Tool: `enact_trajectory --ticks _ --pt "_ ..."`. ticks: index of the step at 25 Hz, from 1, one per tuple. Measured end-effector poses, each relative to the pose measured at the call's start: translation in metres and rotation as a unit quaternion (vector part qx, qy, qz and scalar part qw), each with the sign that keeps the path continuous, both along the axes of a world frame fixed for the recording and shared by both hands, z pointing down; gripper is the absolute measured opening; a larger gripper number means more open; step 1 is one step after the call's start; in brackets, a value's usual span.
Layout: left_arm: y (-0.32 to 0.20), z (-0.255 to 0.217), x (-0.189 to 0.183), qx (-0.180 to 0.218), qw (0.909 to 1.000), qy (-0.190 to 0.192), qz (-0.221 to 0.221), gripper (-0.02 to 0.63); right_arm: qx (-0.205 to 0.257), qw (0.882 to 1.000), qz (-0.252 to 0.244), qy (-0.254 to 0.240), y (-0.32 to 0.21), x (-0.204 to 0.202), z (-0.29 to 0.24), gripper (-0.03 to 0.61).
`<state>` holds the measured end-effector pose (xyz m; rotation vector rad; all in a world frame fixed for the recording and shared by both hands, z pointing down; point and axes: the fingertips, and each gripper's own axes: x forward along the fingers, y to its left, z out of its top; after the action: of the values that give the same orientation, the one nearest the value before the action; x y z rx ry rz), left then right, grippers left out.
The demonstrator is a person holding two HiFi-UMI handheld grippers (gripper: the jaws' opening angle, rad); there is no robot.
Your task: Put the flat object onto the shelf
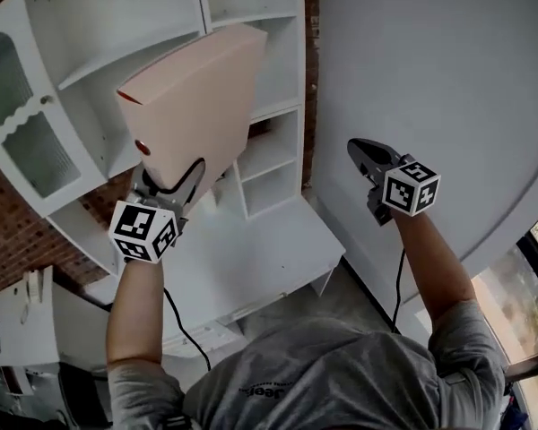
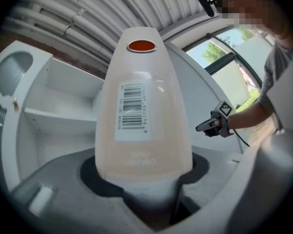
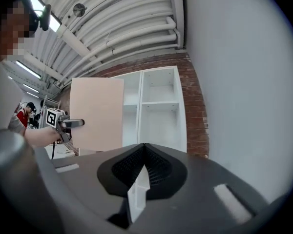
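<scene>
Head view: left gripper (image 1: 169, 184) holds a peach binder (image 1: 193, 97) up before the white shelf unit (image 1: 273, 164); right gripper (image 1: 366, 153) hangs well apart. Left gripper view: jaws clamped on the binder's lower end. Right gripper view: jaws together, nothing between.

White shelf unit (image 1: 271, 155) (against brick wall (image 1: 9, 231)).

- The left arm (image 1: 134, 303) is raised; the left gripper (image 1: 170, 186) clamps a pink folder (image 1: 197, 97) by its lower end.
- The right arm (image 1: 435, 258) is raised; the right gripper (image 1: 360, 149) is empty, jaws together.
</scene>
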<state>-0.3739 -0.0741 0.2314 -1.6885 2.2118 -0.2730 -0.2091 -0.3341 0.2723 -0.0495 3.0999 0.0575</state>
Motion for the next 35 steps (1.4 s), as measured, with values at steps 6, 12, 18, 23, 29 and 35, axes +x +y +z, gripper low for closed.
enact_trajectory --ticks 6,12,18,23,29,35 --pt "0.049 -0.069 -0.026 -0.026 0.9914 -0.094 -0.088 0.284 0.046 0.997 -0.058 -0.016 0.039 -0.078 -0.053 0.009" --pt "0.084 -0.141 -0.036 -0.068 0.9619 -0.200 -0.173 0.284 0.056 0.991 -0.118 -0.032 0.077 -0.143 -0.104 0.009" --pt "0.100 -0.209 -0.044 -0.117 0.9187 -0.284 -0.248 0.284 0.063 0.987 -0.142 -0.038 0.097 -0.178 -0.125 0.009" --pt "0.098 -0.253 -0.062 -0.186 0.8655 -0.352 -0.305 0.284 0.069 0.985 -0.151 -0.043 0.107 -0.195 -0.137 0.009" --pt "0.085 -0.258 -0.103 -0.280 0.7942 -0.403 -0.358 0.284 0.064 0.986 -0.146 -0.053 0.102 -0.206 -0.154 0.009" --pt "0.069 -0.245 -0.146 -0.340 0.7565 -0.410 -0.379 0.284 0.063 0.987 -0.137 -0.058 0.093 -0.215 -0.169 0.009"
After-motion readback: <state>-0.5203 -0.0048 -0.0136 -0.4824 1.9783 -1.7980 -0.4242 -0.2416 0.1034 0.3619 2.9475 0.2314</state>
